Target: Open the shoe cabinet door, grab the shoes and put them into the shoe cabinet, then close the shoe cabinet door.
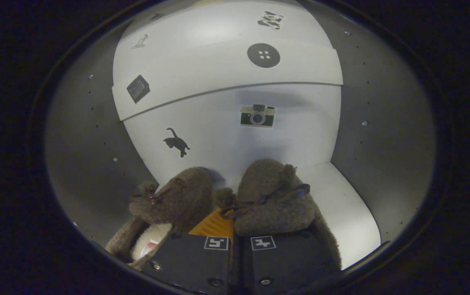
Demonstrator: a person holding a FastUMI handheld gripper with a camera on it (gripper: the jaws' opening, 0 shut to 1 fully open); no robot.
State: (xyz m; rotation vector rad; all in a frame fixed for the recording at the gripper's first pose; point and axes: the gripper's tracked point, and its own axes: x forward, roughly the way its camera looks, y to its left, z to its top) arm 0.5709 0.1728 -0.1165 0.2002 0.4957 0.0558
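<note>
A pair of brown fuzzy shoes with small bows is inside the shoe cabinet, right ahead of my fingers. The left shoe [177, 200] shows its pale lining, and the right shoe [272, 200] lies close beside it. My gripper [235, 239] is shut, and its fingers pinch the shoes' inner edges together where the two meet. The shoes' toes point toward the cabinet's white back panel [218, 135]. I cannot tell whether the soles rest on the white shelf floor [345, 209].
Grey side walls [382, 135] stand close on both sides of the shoes. The back panel carries stickers of a cat [176, 143], a camera [257, 115] and a button [263, 55]. A ledge crosses the back panel above the shoes.
</note>
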